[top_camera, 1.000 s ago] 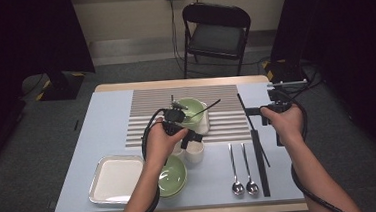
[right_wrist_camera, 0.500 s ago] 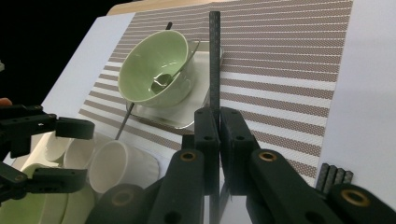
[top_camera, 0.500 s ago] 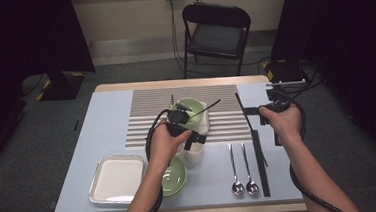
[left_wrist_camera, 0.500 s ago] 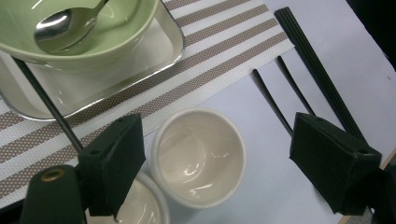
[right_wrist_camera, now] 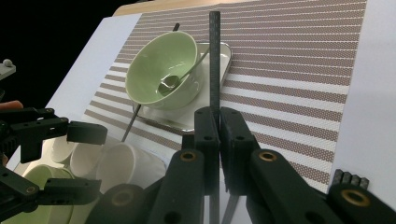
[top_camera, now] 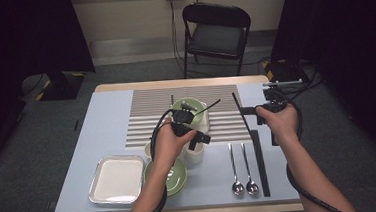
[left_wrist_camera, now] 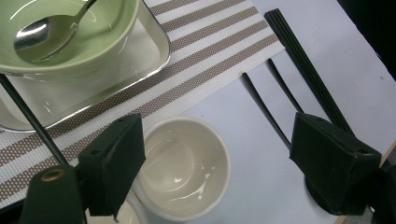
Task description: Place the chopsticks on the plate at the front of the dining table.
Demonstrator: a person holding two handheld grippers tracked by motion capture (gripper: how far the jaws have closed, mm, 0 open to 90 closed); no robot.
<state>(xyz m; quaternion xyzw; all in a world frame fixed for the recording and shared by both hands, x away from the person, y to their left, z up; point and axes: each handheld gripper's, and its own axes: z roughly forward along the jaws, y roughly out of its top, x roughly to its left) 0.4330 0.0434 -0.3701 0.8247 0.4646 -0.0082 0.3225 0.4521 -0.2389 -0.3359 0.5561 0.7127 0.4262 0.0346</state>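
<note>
The left gripper (left_wrist_camera: pixel 219 158) is held wide open just above a white cup (left_wrist_camera: pixel 184 168), one pad inside the rim and the other well outside it; nothing is gripped yet. The right gripper (right_wrist_camera: pixel 218 122) is clamped shut on a thin black stick (right_wrist_camera: pixel 214 56), kept upright beyond a green bowl (right_wrist_camera: pixel 161 70). The cup is best taken by lowering the jaws astride its wall; closing should be slow, so the neighbouring cups are not knocked.
</note>
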